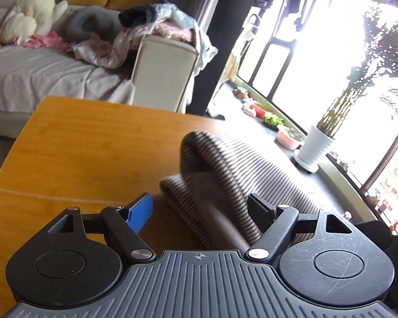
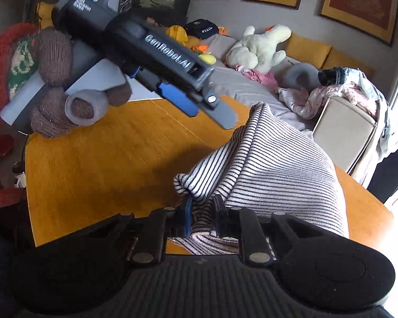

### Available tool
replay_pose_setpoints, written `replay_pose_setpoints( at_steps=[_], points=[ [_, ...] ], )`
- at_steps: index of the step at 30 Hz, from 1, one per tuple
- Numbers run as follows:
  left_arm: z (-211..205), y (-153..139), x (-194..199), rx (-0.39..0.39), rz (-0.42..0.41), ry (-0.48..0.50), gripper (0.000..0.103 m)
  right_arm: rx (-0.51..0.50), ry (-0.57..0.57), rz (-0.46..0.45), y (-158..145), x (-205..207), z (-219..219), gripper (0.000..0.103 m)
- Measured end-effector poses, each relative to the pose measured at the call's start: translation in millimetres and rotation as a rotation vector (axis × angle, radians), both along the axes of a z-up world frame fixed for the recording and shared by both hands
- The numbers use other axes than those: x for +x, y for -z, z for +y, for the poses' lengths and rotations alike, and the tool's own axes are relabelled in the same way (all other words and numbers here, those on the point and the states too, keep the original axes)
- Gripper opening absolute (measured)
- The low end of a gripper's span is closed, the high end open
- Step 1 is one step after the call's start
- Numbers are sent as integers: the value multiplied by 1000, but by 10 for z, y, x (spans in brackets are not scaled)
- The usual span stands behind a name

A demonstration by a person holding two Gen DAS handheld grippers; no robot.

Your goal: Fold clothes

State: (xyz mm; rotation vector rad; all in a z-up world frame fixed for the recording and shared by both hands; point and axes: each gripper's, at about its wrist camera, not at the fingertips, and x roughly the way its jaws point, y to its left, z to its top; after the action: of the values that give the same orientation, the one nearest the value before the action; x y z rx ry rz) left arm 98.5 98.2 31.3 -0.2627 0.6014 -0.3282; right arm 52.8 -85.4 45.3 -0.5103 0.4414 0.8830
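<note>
- Right gripper (image 2: 201, 216) is clenched on a bunched edge of the striped garment (image 2: 273, 169), cloth pinched between its jaws and ballooning up just ahead of them, over the wooden table (image 2: 98, 164).
- Left gripper (image 1: 200, 206) is spread wide, holding nothing; a folded hump of the garment lies between and beyond its jaws, untouched.
- To do it well, I'd say: keep the pinch firm, and have the free jaws take the opposite edge before laying it flat.

Your right hand-held gripper (image 2: 201, 216) is clamped tight on cloth, angled downward. Your left hand-held gripper (image 1: 199, 208) has its jaws spread wide; your gloved left hand (image 2: 63, 90) grips its handle.
</note>
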Motion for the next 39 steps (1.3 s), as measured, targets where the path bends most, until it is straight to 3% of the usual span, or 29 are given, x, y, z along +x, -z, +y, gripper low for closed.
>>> replay_pose_setpoints(
  at_steps=[5, 8, 9, 10, 12, 14, 18, 21, 23, 24, 33, 39],
  points=[
    [-365, -257, 219, -24, -118, 104, 69, 11, -14, -10, 27, -5, 40, 20],
    [-467, -83, 594, -65, -27, 119, 62, 30, -11, -2, -16, -27, -37, 21],
    [-500, -24, 719, -78, 4, 124, 60, 40, -10, 1, -48, -39, -80, 27],
    [-489, 77, 816, -73, 42, 113, 56, 58, -2, 3, -117, -39, -144, 32],
    [-441, 239, 912, -57, 83, 93, 46, 110, 25, -6, -267, -32, -290, 83],
    [-370, 330, 942, -69, 90, 87, 45, 165, 78, -26, -382, 42, -422, 97],
    [-316, 347, 912, -77, 79, 99, 45, 240, 223, -5, -427, 318, -574, 97],
    [-288, 363, 906, -84, 77, 103, 45, 205, 281, 101, -149, 466, -520, 101],
    [-254, 371, 887, -106, 78, 111, 45, 134, 313, 66, 109, 471, -417, 103],
    [-244, 378, 883, -107, 78, 107, 45, 152, 315, 34, 128, 473, -430, 103],
    [-269, 382, 879, -102, 69, 103, 46, 182, 388, 104, 87, 617, -346, 103],
    [-267, 376, 872, -97, 64, 110, 46, 270, 389, 207, 1, 713, -507, 103]
  ],
)
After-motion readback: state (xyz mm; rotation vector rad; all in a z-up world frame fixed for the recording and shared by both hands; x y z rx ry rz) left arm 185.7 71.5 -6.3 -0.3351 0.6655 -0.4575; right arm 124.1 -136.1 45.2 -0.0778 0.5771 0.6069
